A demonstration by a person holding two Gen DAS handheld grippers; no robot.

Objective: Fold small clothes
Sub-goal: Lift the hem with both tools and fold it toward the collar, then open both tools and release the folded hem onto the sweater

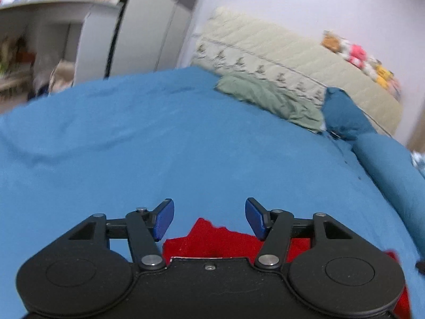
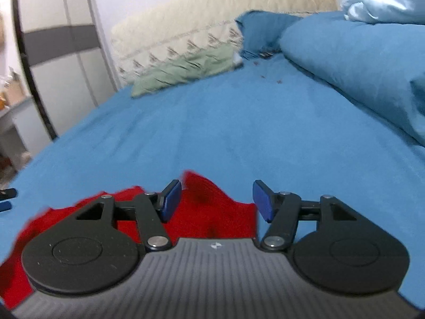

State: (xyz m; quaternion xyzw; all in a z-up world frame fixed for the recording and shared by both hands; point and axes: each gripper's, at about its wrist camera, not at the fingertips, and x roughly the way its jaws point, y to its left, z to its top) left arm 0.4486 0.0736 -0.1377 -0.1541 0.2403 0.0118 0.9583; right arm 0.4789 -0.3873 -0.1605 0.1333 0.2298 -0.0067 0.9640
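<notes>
A small red garment [image 1: 212, 239] lies on the blue bed sheet [image 1: 159, 146], mostly hidden under my left gripper [image 1: 209, 218]. The left gripper is open and empty, hovering over the garment's far edge. In the right wrist view the same red garment [image 2: 212, 212] spreads to the left under my right gripper [image 2: 216, 202], which is open and empty above its far edge. A crumpled green garment [image 1: 268, 98] lies at the head of the bed; it also shows in the right wrist view [image 2: 183, 71].
A beige quilted headboard [image 1: 279, 53] with plush toys [image 1: 358, 55] on top stands behind the bed. A blue pillow [image 1: 342, 114] and a rolled blue duvet [image 2: 358, 61] lie on the right. White wardrobe [image 1: 148, 26] and shelves [image 1: 39, 26] stand on the left.
</notes>
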